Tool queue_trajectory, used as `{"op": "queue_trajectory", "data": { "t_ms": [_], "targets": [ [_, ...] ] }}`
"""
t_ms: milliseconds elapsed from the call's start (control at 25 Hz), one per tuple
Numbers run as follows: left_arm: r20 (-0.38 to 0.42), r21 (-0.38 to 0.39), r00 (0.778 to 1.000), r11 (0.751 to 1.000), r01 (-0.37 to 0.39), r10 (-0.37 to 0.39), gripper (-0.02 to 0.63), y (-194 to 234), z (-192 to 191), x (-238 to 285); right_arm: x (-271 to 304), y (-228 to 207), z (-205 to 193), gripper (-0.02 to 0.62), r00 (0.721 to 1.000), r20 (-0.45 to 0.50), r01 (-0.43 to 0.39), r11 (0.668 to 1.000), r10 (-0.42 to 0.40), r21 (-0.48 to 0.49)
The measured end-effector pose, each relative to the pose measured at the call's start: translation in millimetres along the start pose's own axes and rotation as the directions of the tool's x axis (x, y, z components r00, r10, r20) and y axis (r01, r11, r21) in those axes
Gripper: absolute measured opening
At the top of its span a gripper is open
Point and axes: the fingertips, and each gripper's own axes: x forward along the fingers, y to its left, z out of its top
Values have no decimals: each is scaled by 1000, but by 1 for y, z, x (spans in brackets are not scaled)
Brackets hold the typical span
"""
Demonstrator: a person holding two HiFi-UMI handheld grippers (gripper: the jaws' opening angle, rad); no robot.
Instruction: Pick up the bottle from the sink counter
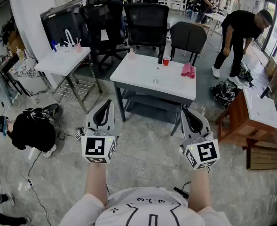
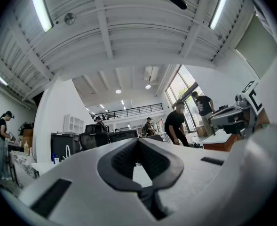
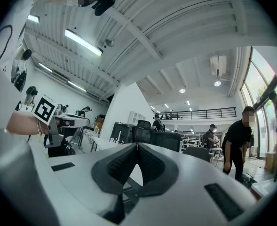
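Bottle is not yet discernible: approach step. The white-topped wooden sink counter (image 1: 265, 114) stands well right of the right gripper (image 1: 186, 112) fingers. These and the left gripper (image 1: 106, 103) fingers are closed, empty. Next: turn there, open 1.

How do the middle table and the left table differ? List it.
The middle table bears a red cup and pink cloth; the left table bears a pink cup. The middle table has a dark frame with a shelf; the left table has thin metal legs. Both tops are white.
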Motion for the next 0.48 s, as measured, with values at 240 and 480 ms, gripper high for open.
{"op": "queue_trajectory", "data": {
  "t_ms": [240,480],
  "targets": [
    [1,7,1000,1000,22,-22,6,36,-12,1,25,27,-6,29,1000,-17,23,1000,-23,8],
    [5,9,999,999,37,-37,6,73,-22,6,51,50,-9,29,999,-18,43,998,-43,43]
  ]
}}
